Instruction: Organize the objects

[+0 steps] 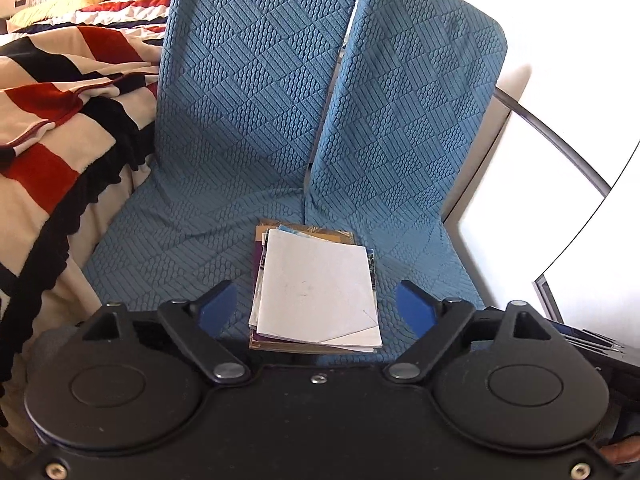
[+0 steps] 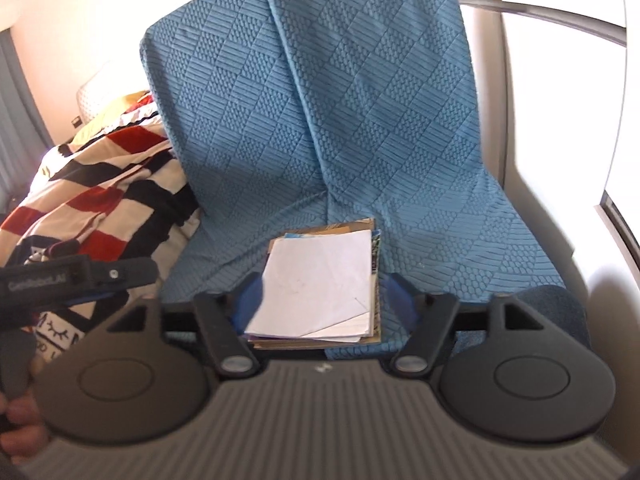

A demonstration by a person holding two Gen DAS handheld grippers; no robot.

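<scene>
Two grippers, left gripper (image 1: 316, 304) and right gripper (image 2: 322, 298), show fingers spread wide, pinching nothing. Between them we see a stack of papers (image 1: 316, 292) lying squared on the blue seat (image 1: 168, 240). We judge this fits either approach or release; a striped blanket (image 1: 60, 120) lies beside.

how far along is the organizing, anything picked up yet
Done: the papers and booklets sit gathered in one stack on the blue chair seat, though its edges are uneven. In hand: nothing; the left gripper and right gripper are both open, their fingers either side of the stack. Left: gripping the stack and squaring or moving it.
</scene>
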